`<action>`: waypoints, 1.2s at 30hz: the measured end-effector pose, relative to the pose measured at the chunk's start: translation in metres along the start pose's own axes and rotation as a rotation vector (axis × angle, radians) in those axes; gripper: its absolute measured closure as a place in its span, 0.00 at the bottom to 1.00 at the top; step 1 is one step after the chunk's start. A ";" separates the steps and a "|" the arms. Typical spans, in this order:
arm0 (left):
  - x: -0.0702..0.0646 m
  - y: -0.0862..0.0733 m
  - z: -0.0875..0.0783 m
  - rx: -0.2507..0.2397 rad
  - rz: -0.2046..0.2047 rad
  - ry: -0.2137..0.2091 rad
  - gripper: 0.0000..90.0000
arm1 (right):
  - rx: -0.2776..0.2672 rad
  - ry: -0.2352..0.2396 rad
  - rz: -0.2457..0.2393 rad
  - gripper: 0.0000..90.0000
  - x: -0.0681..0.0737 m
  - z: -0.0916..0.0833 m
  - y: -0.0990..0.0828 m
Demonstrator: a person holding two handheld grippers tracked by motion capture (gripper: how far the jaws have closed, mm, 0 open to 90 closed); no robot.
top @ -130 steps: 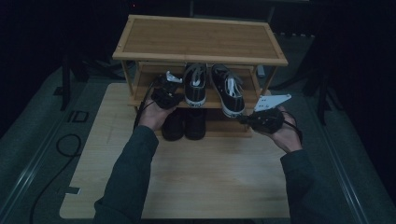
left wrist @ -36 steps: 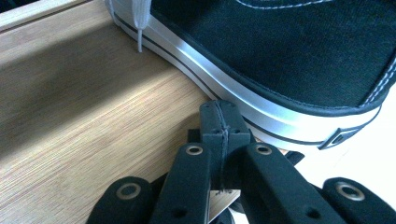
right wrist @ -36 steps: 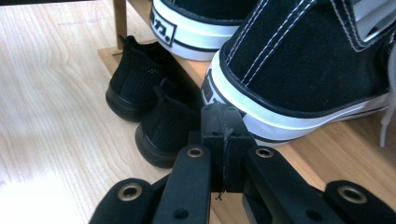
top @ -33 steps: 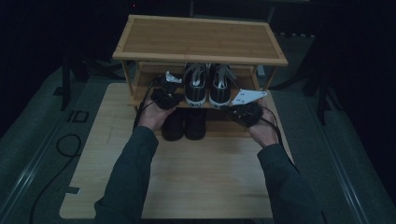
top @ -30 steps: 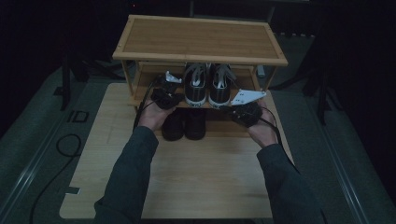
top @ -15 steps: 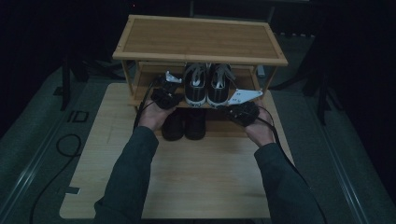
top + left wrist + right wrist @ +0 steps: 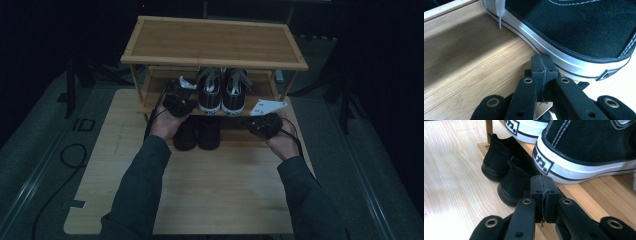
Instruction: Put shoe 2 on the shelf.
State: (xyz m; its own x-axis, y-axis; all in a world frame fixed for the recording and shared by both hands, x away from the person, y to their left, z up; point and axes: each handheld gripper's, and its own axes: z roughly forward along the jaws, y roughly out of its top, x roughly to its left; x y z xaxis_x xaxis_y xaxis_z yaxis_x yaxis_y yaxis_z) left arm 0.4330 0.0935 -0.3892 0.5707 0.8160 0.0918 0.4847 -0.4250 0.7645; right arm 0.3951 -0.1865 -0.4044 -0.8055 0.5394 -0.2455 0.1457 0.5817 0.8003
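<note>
- Currently both grippers sit at the middle shelf [image 7: 160, 100] of a wooden shoe rack [image 7: 215, 42], flanking a pair of black canvas sneakers [image 7: 222, 90].
- Left gripper [image 7: 541, 65]: fingers clenched together, nothing between them, tip right at the white rubber sole of the left sneaker [image 7: 574, 32], near its heel. Touching or just beside, I can't tell.
- Right gripper [image 7: 542, 192]: fingers likewise clenched on nothing, just beside the heel of the right sneaker [image 7: 584, 150], near the shelf's front edge.
- Sneakers stand side by side on the shelf, heels toward the person, laces loose.
- Handling guess: light, canvas upper soft and collapsible, rubber sole band stiff and grippy. Best hold is probably the heel collar or sole edge; pinching the upper alone would likely just fold it.
- With shut fingers, pushing on the sole sides looks like the workable move; smooth wood shelf should let them slide.
- Below, on the pale wood desk [image 7: 200, 190]: a pair of black knit ankle shoes [image 7: 504, 167], soft mesh texture, thin soles.
</note>
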 end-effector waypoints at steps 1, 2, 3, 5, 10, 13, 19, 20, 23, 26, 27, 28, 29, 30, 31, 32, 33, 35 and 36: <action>-0.001 0.000 0.000 0.002 0.002 0.003 1.00 | -0.001 -0.001 -0.004 0.98 -0.001 -0.001 -0.001; -0.001 0.001 0.000 0.002 0.005 0.007 1.00 | -0.001 -0.001 -0.001 0.98 -0.001 -0.002 -0.001; -0.002 0.001 0.000 0.002 0.007 0.004 1.00 | -0.003 -0.001 -0.002 0.98 -0.001 -0.003 -0.001; -0.003 0.002 0.000 0.003 0.011 0.006 1.00 | -0.006 -0.002 -0.002 0.98 -0.001 -0.004 -0.001; -0.003 0.001 0.000 0.002 0.013 0.005 1.00 | -0.002 0.003 0.000 0.98 -0.001 -0.005 -0.004; -0.002 0.001 -0.001 0.002 0.011 -0.001 1.00 | 0.006 0.007 0.001 0.98 -0.001 -0.004 -0.007; 0.002 0.001 -0.005 -0.011 0.006 0.010 0.99 | 0.023 0.013 0.010 0.96 -0.002 -0.003 -0.012; 0.003 0.000 -0.005 -0.010 0.006 0.013 0.99 | 0.026 0.015 0.013 0.96 -0.001 -0.002 -0.013; 0.005 0.000 -0.008 -0.010 -0.003 0.021 0.98 | 0.035 0.018 0.015 0.96 -0.001 -0.001 -0.015; 0.008 -0.001 -0.010 -0.012 -0.002 0.029 0.98 | 0.041 0.020 0.017 0.96 -0.001 0.000 -0.016; 0.008 -0.001 -0.011 -0.011 -0.004 0.028 0.97 | 0.045 0.022 0.016 0.96 -0.001 0.001 -0.017; 0.009 -0.001 -0.011 -0.012 -0.001 0.030 0.97 | 0.048 0.023 0.016 0.96 -0.001 0.001 -0.018; 0.010 -0.002 -0.011 -0.013 -0.008 0.031 0.96 | 0.050 0.023 0.016 0.96 -0.001 0.002 -0.018; 0.011 -0.002 -0.012 -0.013 -0.008 0.031 0.96 | 0.053 0.024 0.015 0.96 -0.001 0.002 -0.019; 0.011 -0.002 -0.012 -0.013 -0.008 0.031 0.96 | 0.053 0.024 0.015 0.96 -0.001 0.002 -0.019; 0.012 -0.003 -0.013 -0.008 -0.007 0.034 0.96 | 0.056 0.024 0.016 0.96 -0.001 0.003 -0.020; 0.013 -0.003 -0.013 -0.007 -0.009 0.034 0.95 | 0.065 0.026 0.017 0.95 -0.001 0.003 -0.022; 0.014 -0.004 -0.015 -0.009 -0.009 0.035 0.94 | 0.072 0.028 0.015 0.95 -0.001 0.004 -0.024; 0.015 -0.004 -0.015 -0.006 -0.008 0.037 0.94 | 0.075 0.028 0.016 0.95 -0.001 0.004 -0.025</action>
State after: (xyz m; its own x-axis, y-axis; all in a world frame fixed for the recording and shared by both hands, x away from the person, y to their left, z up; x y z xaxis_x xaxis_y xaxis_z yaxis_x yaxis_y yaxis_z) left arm 0.4295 0.1136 -0.3812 0.5422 0.8332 0.1090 0.4848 -0.4161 0.7694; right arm 0.3948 -0.1988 -0.4265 -0.8182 0.5323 -0.2172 0.2002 0.6179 0.7603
